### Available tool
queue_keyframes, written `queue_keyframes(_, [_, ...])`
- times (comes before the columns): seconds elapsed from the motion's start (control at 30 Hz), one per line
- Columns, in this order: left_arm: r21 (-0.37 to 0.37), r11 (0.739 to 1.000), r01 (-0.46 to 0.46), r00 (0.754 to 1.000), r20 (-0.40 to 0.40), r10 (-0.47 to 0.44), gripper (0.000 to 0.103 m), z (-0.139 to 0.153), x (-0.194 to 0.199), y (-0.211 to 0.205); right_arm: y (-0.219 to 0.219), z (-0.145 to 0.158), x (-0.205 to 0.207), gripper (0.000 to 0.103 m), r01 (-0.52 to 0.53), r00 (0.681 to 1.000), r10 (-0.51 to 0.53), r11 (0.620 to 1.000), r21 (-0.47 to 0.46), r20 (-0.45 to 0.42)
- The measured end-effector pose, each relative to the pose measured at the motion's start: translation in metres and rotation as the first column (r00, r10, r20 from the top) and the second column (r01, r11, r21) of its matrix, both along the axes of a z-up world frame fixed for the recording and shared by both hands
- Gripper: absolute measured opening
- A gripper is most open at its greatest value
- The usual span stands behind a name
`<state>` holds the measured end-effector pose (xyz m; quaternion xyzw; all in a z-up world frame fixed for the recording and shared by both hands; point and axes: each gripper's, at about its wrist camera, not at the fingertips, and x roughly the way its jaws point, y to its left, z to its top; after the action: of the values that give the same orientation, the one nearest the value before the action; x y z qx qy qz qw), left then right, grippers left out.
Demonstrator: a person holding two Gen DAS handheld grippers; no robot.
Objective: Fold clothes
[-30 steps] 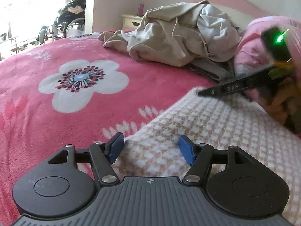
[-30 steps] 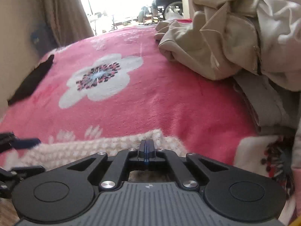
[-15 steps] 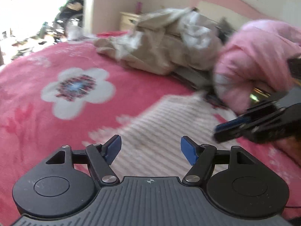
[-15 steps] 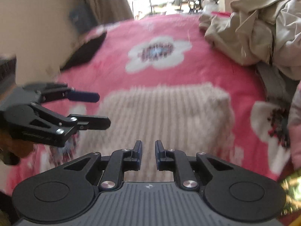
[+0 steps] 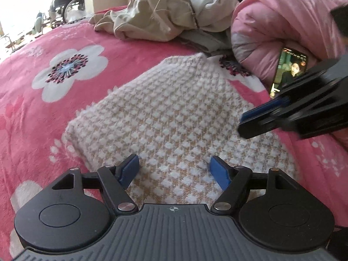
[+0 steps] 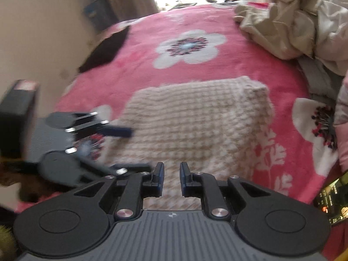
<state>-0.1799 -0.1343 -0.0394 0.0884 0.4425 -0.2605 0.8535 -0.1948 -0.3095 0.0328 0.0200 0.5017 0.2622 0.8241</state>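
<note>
I've just let go: my right gripper [image 6: 171,175], clamped a second ago, now has its jaws narrowly parted and empty, and my left gripper [image 5: 175,169] stands wide. The folded knit sweater [image 5: 174,117] lies flat mid-frame on the pink bed [image 5: 32,108]; this fold looks finished.

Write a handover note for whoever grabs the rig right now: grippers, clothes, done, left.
Left gripper: open wide, nothing between the jaws, above the near edge of the knit sweater.
Right gripper: jaws have just been opening, small gap, nothing held, over the sweater's right side.
Sweater: lies folded into a compact block on the pink floral blanket, released.
Left: the crumpled beige clothes pile at the far side, untouched; grey garment beneath it. Mind the lit phone against the pink quilt.
</note>
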Motion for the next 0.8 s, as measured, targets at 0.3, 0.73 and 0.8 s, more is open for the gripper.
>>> queue_keyframes(0.3, [0.049, 0.998, -0.029, 0.999, -0.016, 0.030, 0.074, 0.001, -0.002, -0.010, 0.023, -0.039, -0.022, 0.025, -0.102, 0.995, 0.099, 0.986, -0.134, -0.031])
queue_keyframes(0.73, [0.079, 0.996, -0.051, 0.999, -0.009, 0.052, 0.075, 0.003, -0.004, -0.015, 0.019, -0.040, -0.025, 0.025, -0.070, 0.998, 0.069, 0.990, -0.122, -0.016])
queue_keyframes(0.8, [0.085, 0.995, -0.056, 0.998, -0.009, 0.057, 0.075, 0.003, -0.005, -0.016, 0.019, -0.040, -0.026, 0.025, -0.068, 0.998, 0.067, 0.990, -0.123, -0.013])
